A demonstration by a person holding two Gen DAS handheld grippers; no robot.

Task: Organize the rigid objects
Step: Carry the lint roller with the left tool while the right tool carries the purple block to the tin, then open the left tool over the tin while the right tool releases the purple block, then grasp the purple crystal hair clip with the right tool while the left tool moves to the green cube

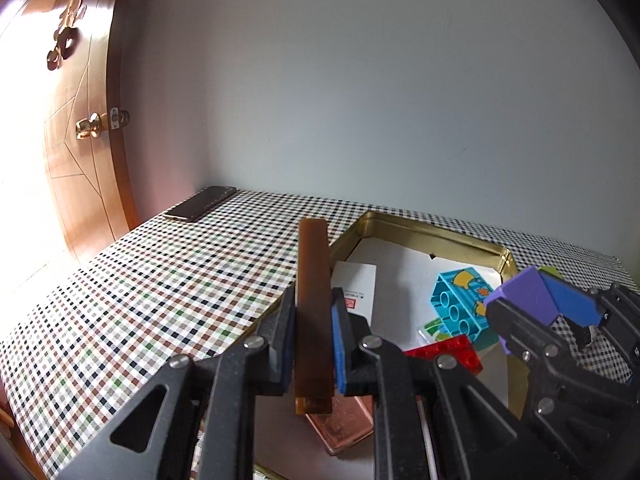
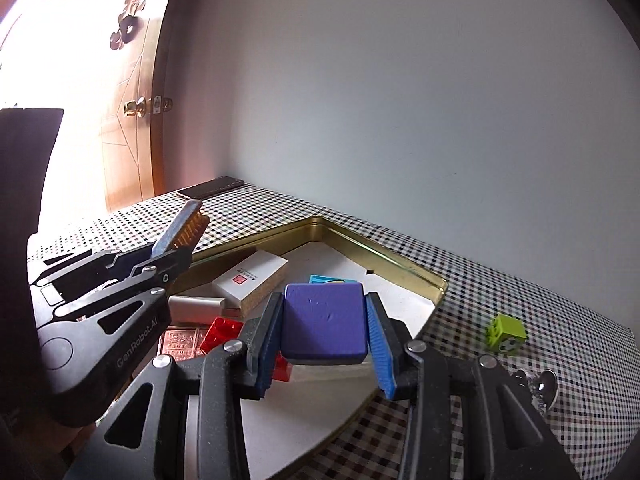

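Observation:
My left gripper point(image 1: 313, 304) is shut on a long amber comb point(image 1: 314, 280) that stands upright over the left edge of a gold tin tray point(image 1: 432, 233). In the right wrist view this left gripper point(image 2: 170, 258) reaches in from the left with the comb point(image 2: 182, 230) sticking up. My right gripper point(image 2: 324, 300) is shut on a purple block point(image 2: 324, 326), held above the tray point(image 2: 372, 246). The left wrist view shows the right gripper point(image 1: 554, 314) and its purple block point(image 1: 520, 290) at the tray's right side.
In the tray lie a white box point(image 2: 252, 276), a teal brick point(image 1: 460, 306), a red brick point(image 2: 222, 330), a copper plate point(image 1: 344, 426) and a pale bar point(image 2: 196, 305). On the checked cloth are a green brick point(image 2: 505, 332), keys point(image 2: 545, 388) and a dark case point(image 1: 200, 208). A door point(image 1: 80, 152) stands left.

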